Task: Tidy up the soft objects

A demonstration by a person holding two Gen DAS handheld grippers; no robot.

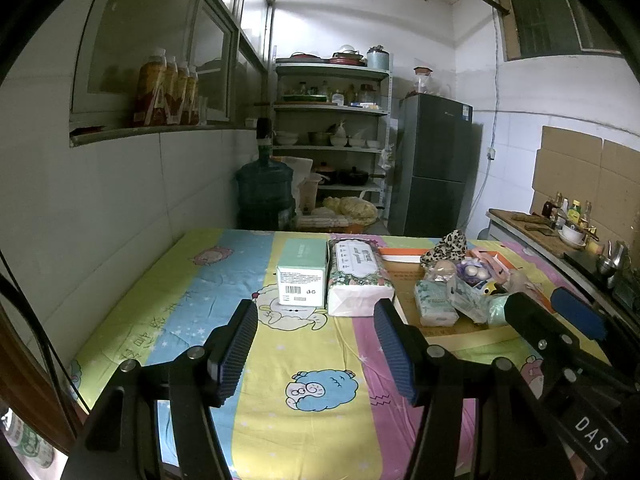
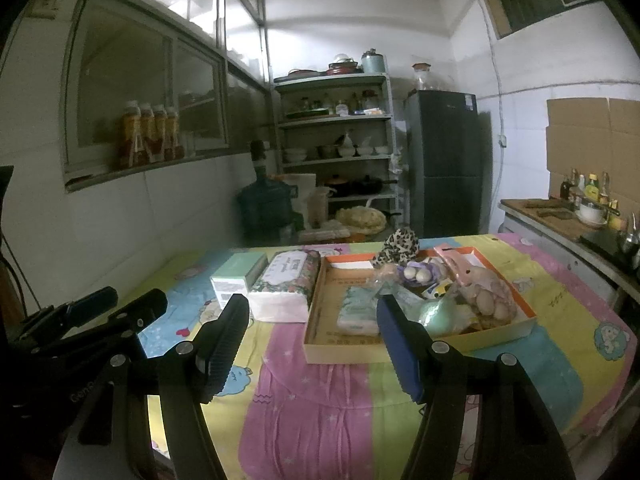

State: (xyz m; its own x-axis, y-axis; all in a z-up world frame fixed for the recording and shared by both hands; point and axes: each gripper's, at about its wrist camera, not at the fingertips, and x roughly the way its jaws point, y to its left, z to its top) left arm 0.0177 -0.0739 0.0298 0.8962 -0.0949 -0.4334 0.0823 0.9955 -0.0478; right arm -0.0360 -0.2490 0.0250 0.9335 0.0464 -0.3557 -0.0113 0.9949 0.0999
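Cartoon tablecloth; floral tissue pack plump, wrapped; both grippers agape, empty.

Home kitchen: fridge, crockery shelves, condiment counter.

The tablecloth runs in yellow, pink, pale blue and green stripes printed with cartoon sheep. The tissue box is mint green with a white end, the tissue pack white with a floral border. The tray is tan with an orange rim. A leopard-print cloth is spotted brown and black. Both grippers' pads are ribbed blue.
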